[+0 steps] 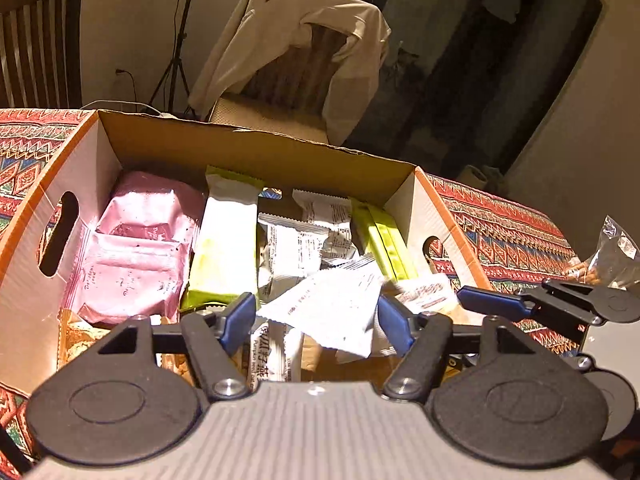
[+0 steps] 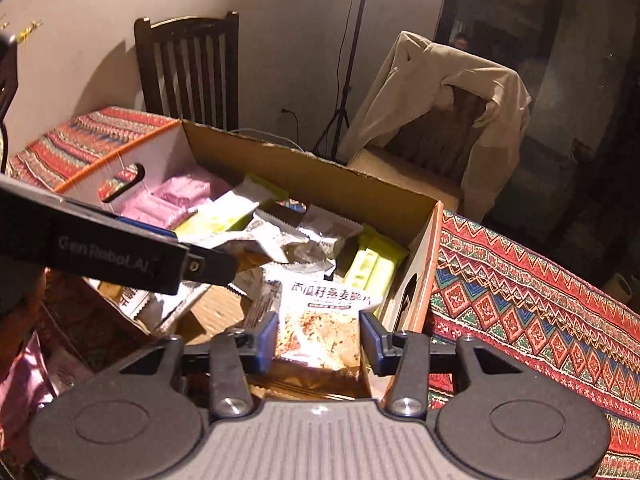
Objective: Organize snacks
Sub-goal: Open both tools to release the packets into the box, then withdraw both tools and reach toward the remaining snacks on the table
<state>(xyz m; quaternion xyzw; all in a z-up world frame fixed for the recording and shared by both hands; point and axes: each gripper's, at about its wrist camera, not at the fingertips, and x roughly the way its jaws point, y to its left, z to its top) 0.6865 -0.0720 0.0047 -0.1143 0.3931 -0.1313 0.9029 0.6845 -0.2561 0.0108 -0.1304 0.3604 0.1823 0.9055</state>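
Sitting between the wide-open right hand-held gripper (image 2: 319,338), the snack packet (image 2: 320,320) looks light, crinkly; pinch its edges.

The cardboard box (image 1: 256,148) stands open on top — packets crowd its floor, walls close its sides.

Home dining rm: wooden chair (image 2: 188,68), patterned tablecloth (image 2: 520,280) (jacket-draped chair).
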